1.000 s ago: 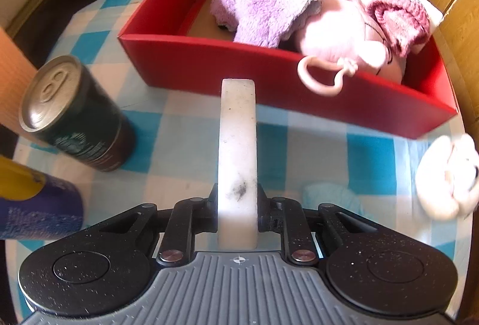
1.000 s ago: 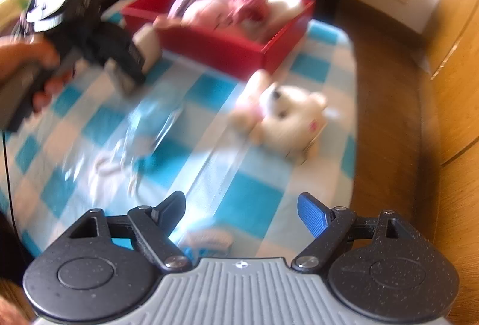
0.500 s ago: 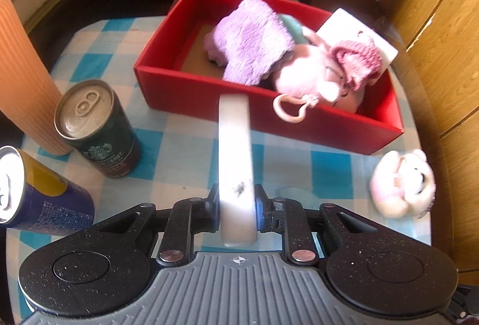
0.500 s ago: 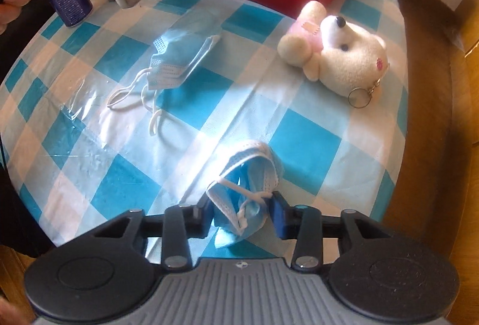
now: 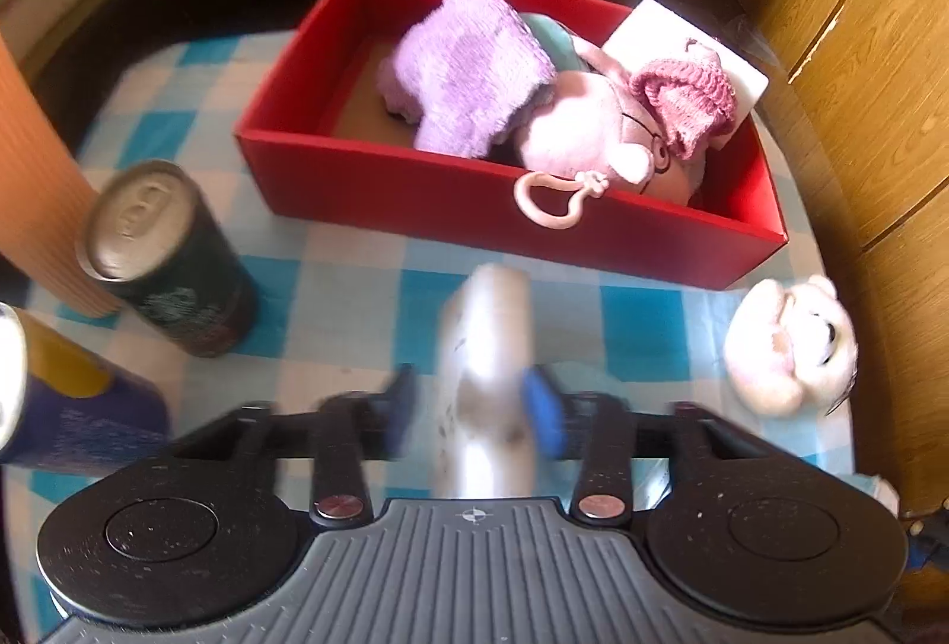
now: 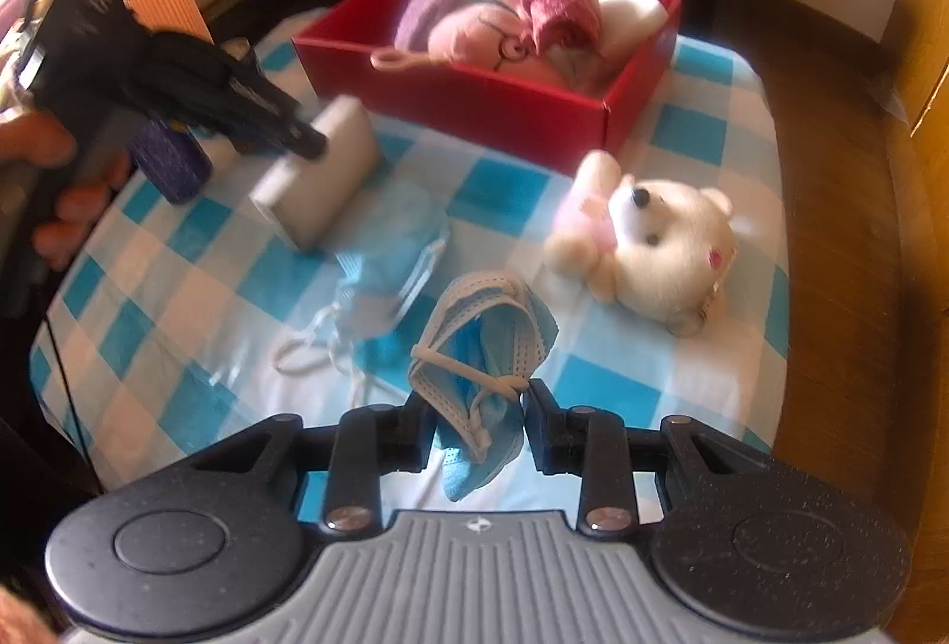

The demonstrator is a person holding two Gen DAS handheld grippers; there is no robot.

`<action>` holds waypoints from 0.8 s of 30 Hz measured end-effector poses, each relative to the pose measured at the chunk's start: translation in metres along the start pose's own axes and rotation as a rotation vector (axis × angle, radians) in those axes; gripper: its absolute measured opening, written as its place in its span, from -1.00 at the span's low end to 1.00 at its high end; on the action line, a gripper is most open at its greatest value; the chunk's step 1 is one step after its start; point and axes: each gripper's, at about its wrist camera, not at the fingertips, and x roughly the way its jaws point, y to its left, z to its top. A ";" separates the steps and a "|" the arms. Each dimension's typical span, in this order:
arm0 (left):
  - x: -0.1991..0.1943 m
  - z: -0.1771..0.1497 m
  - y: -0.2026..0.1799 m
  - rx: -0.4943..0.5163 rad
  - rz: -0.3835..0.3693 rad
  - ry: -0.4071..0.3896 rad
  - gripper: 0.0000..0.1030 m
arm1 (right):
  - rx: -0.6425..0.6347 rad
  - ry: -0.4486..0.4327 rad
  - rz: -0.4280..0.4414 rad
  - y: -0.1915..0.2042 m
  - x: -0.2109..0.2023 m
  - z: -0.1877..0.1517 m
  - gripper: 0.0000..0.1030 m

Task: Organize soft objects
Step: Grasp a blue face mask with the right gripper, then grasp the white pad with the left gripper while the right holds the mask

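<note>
My left gripper (image 5: 474,407) is shut on a white sponge block (image 5: 486,383), held above the checked cloth in front of the red box (image 5: 451,196). The box holds a purple cloth (image 5: 468,63), a pink plush (image 5: 581,134) and a pink knit piece (image 5: 682,101). My right gripper (image 6: 474,424) is shut on a crumpled blue face mask (image 6: 486,341), lifted off the cloth. A second blue mask (image 6: 391,252) lies flat on the cloth. A white teddy bear (image 6: 652,241) lies right of the box; it also shows in the left wrist view (image 5: 789,341).
A dark can (image 5: 160,258), a blue-yellow can (image 5: 53,407) and an orange ribbed cup (image 5: 35,181) stand at the left. The round table's edge (image 6: 771,205) runs close behind the bear. Wooden cabinets (image 5: 860,51) stand to the right.
My right gripper has lifted the crumpled mask off the cloth. My left gripper with the sponge has drawn back and shifted right, so its jaws look slightly apart and blurred.
</note>
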 end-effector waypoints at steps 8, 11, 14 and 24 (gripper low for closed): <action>0.037 -0.006 -0.019 0.132 0.181 0.036 0.17 | 0.012 -0.016 0.034 0.006 0.002 0.009 -0.82; 0.039 0.000 -0.011 0.102 0.139 0.042 0.40 | 0.019 -0.019 0.044 0.006 0.002 0.012 -0.82; 0.038 0.005 -0.010 0.107 0.130 0.043 0.52 | 0.028 -0.020 0.068 0.006 0.001 0.011 -0.82; 0.056 0.015 0.009 0.030 0.153 0.104 0.44 | 0.038 -0.047 0.104 0.004 -0.008 0.016 -0.81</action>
